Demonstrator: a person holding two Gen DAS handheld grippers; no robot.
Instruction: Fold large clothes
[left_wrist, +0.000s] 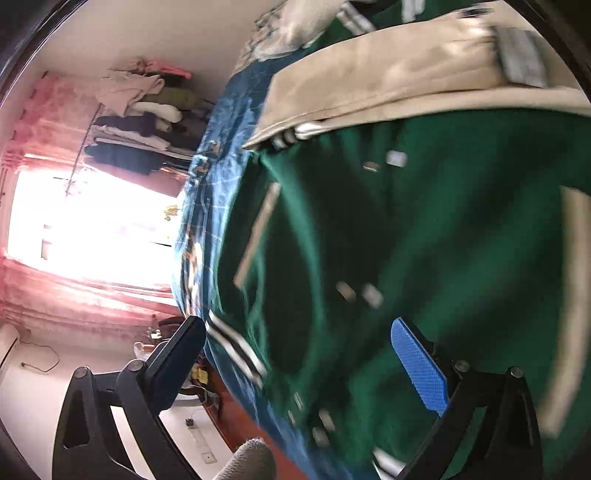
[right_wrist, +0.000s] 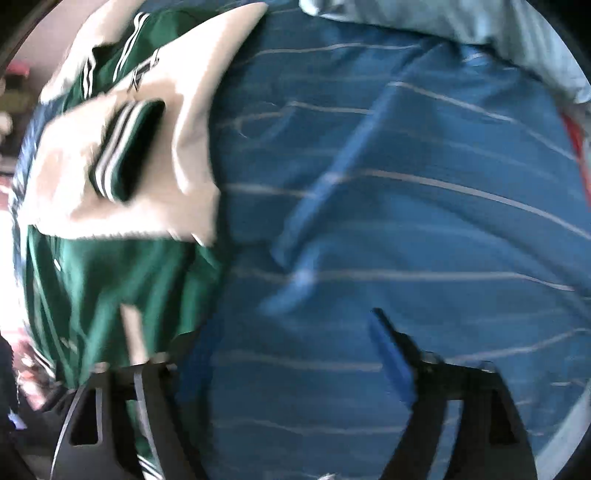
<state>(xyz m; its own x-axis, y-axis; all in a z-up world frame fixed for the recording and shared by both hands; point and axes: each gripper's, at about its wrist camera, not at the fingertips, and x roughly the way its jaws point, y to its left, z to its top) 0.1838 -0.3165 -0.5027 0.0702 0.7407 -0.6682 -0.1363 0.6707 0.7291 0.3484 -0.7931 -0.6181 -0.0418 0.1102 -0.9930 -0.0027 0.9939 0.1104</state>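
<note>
A green varsity jacket (left_wrist: 424, 229) with cream sleeves (left_wrist: 388, 74) lies on a bed with a blue striped sheet (left_wrist: 218, 155). Its sleeves are folded across the body. In the left wrist view my left gripper (left_wrist: 299, 350) is open and empty, hovering over the jacket's lower hem with the striped rib (left_wrist: 236, 347). In the right wrist view the jacket (right_wrist: 103, 280) lies at the left with a cream sleeve (right_wrist: 66, 177) and a striped green cuff (right_wrist: 125, 147) over it. My right gripper (right_wrist: 280, 339) is open and empty over the blue sheet (right_wrist: 406, 221), just right of the jacket's edge.
A bright window (left_wrist: 85, 229) with pink curtains and a rack of stacked clothes (left_wrist: 140, 118) stand beyond the bed's edge. A pale pillow (right_wrist: 480, 26) lies at the far side of the bed. The floor (left_wrist: 33, 406) shows to the left of the bed.
</note>
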